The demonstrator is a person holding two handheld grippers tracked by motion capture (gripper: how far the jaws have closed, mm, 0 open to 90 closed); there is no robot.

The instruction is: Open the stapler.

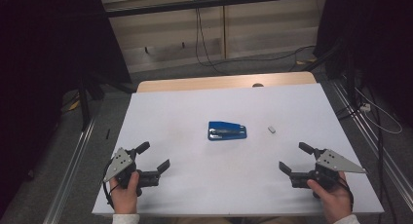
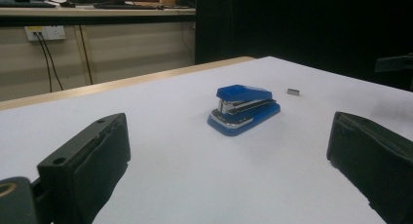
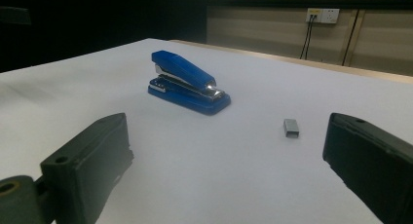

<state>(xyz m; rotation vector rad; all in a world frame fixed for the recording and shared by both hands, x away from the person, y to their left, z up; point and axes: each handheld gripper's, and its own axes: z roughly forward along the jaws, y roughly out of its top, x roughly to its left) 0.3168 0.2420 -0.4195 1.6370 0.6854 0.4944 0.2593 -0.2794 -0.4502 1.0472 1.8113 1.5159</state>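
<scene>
Both my left gripper (image 1: 152,157) and right gripper (image 1: 296,158) rest wide open and empty near the table's (image 1: 185,195) front edge, the blue stapler (image 1: 227,130) lying mid-table between them, long axis crosswise, with the small staple block (image 1: 272,129) just to its right, nearer my right hand.

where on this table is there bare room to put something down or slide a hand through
Most of the white table top is bare: the whole far half beyond the blue metal-and-plastic stapler, and the near strip between the open left gripper and open right gripper. Tightest: the gap between stapler and small grey staple block.
</scene>
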